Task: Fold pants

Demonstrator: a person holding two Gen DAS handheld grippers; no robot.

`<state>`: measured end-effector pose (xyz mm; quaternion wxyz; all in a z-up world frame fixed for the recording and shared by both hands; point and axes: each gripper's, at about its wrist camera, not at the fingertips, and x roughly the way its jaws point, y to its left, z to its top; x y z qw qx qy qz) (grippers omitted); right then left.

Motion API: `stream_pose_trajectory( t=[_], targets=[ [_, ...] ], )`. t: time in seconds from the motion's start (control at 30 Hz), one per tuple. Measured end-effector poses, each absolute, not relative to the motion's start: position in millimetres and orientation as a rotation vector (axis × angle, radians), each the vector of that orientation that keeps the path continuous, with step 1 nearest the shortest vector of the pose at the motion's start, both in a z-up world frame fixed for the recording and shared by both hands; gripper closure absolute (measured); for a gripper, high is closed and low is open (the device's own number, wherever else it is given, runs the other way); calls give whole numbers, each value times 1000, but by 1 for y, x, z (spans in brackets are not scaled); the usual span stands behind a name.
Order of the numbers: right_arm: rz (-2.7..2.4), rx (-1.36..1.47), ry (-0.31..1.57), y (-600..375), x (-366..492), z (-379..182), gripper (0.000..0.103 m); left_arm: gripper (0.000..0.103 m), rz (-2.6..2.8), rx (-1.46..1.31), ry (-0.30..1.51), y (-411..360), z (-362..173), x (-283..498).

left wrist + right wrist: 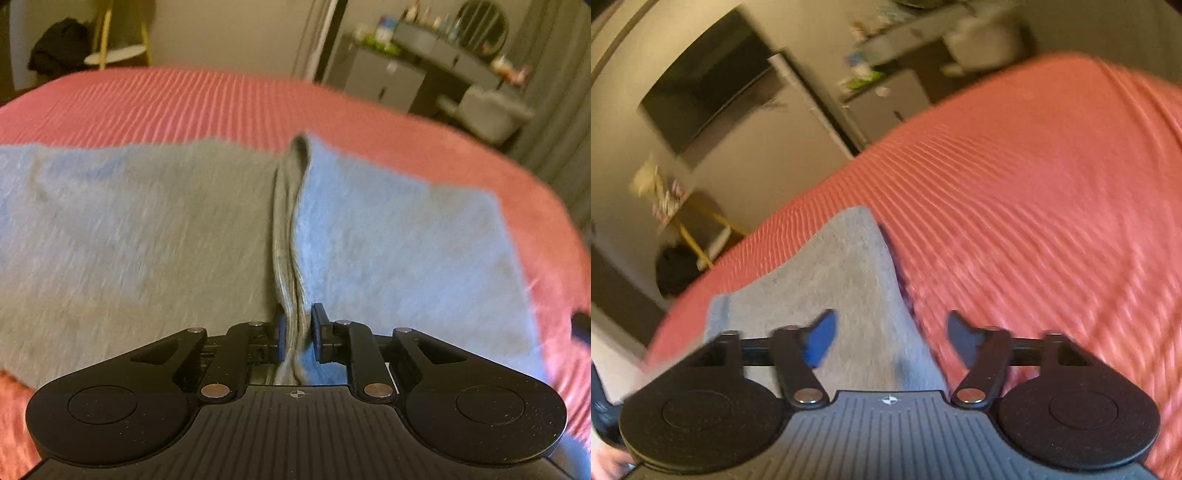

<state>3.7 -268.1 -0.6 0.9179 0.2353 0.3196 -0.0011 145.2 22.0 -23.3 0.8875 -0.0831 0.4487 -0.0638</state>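
Grey-blue pants [147,229] lie spread across a pink ribbed bedspread [207,103]. My left gripper [297,334] is shut on a pinched ridge of the pants' fabric [288,221] that runs away from me down the middle. In the right wrist view, my right gripper [890,338] is open and empty, hovering over one end of the pants [846,280], which lies on the bedspread [1034,206]. The view is motion-blurred.
Beyond the bed stand a grey dresser with clutter and a round mirror [443,55], a grey chair [487,110], and a yellow-framed stand with dark clothing [59,44]. A wall TV [713,85] and a white cabinet [809,107] show in the right wrist view.
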Motion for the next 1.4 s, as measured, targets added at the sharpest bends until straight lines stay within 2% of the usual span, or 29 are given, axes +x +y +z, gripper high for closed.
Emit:
stream_pose_trajectory(
  t=[0.07,0.13,0.23,0.27,0.3,0.33,0.53,0.57,0.7,0.73,0.83,0.9,1.03,1.1,1.17,1.23,1.3,1.4],
  targets=[
    [45,404,677,-255,25,-11,75,75,-101,-123,908,19,-21,139],
    [49,322,732,-240,48,-24,75,78,-70,-98,861,18,-11,133],
    [65,313,767,-231,76,-36,77,76,-60,-73,747,11,8,141],
    [62,293,748,-230,83,-36,77,74,-61,-73,712,6,12,146],
    [57,259,726,-227,92,-35,77,65,-71,-74,686,0,14,153],
    [51,232,718,-225,104,-35,77,61,-87,-68,681,-6,13,163],
    [23,208,701,-230,175,-31,77,63,-76,39,738,-32,-20,231],
    [15,204,707,-232,183,-32,77,68,-79,52,740,-31,-26,237],
    [21,242,698,-238,186,-41,75,68,-147,78,705,-22,-32,236],
    [30,241,701,-239,178,-41,75,67,-164,71,701,-18,-32,230],
    [54,230,701,-243,141,-41,74,50,-211,67,711,-10,-34,209],
    [68,233,726,-246,117,-41,66,25,-182,109,691,-8,-37,188],
    [96,280,807,-248,70,-43,66,17,-142,6,767,19,-49,155],
    [88,342,823,-253,56,-39,54,9,-88,-82,791,43,-49,145],
    [89,371,826,-252,47,-38,41,9,-36,-235,810,71,-45,138],
    [80,318,829,-242,43,-37,37,14,101,-387,794,105,-34,134],
    [77,235,832,-229,44,-35,30,15,186,-502,751,141,-23,130],
    [66,179,844,-218,48,-37,25,16,260,-607,683,198,-4,118]
  ],
)
